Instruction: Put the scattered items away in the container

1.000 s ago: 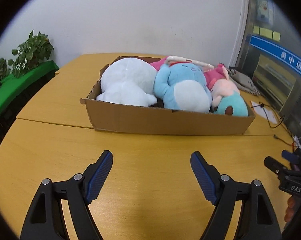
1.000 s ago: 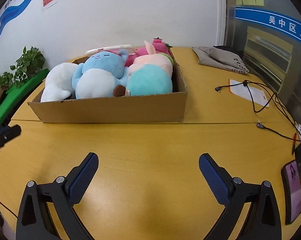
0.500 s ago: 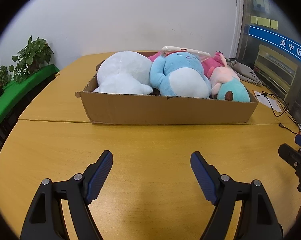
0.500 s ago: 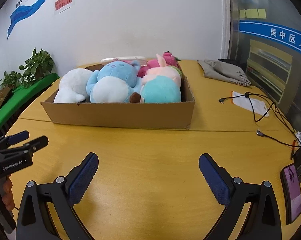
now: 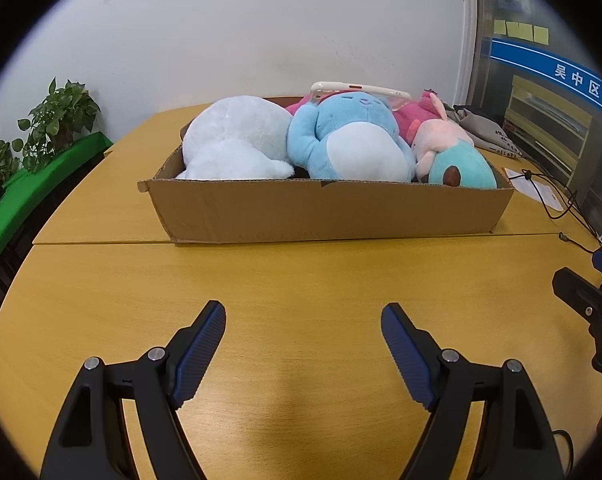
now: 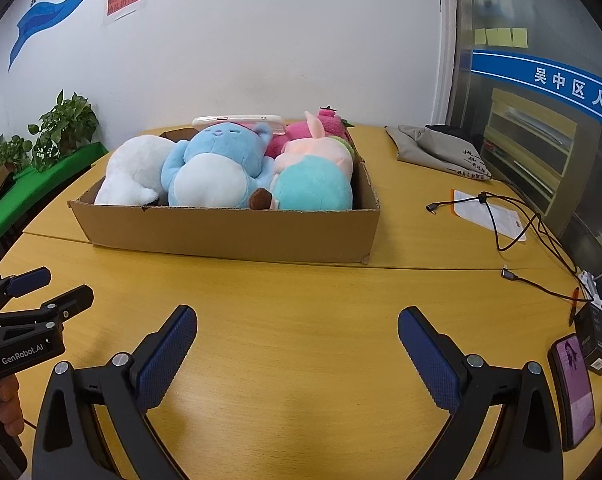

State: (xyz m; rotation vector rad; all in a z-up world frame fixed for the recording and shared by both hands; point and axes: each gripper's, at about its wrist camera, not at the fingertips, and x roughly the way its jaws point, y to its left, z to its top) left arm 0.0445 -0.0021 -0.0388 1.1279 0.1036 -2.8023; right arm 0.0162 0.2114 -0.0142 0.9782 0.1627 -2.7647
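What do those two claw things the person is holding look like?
Both are black plastic, with silver screws at the joints. The left gripper and right gripper each have two fingers with ribbed blue pads. The left one carries white "GenRobot.AI" lettering.

A cardboard box [image 6: 237, 232] sits on the surface [image 6: 309, 344] toward its far edge, four plush toys [image 6: 221, 168] packed inside side by side, a phone [image 6: 237, 121] lying across their tops at the back. Right of the box lie a folded bag [image 6: 441, 152], a paper slip [image 6: 487, 216] and cables [image 6: 541, 240]. Another phone [image 6: 573, 384] lies at the near right edge. Potted plants [image 6: 61, 128] stand beyond the left edge.
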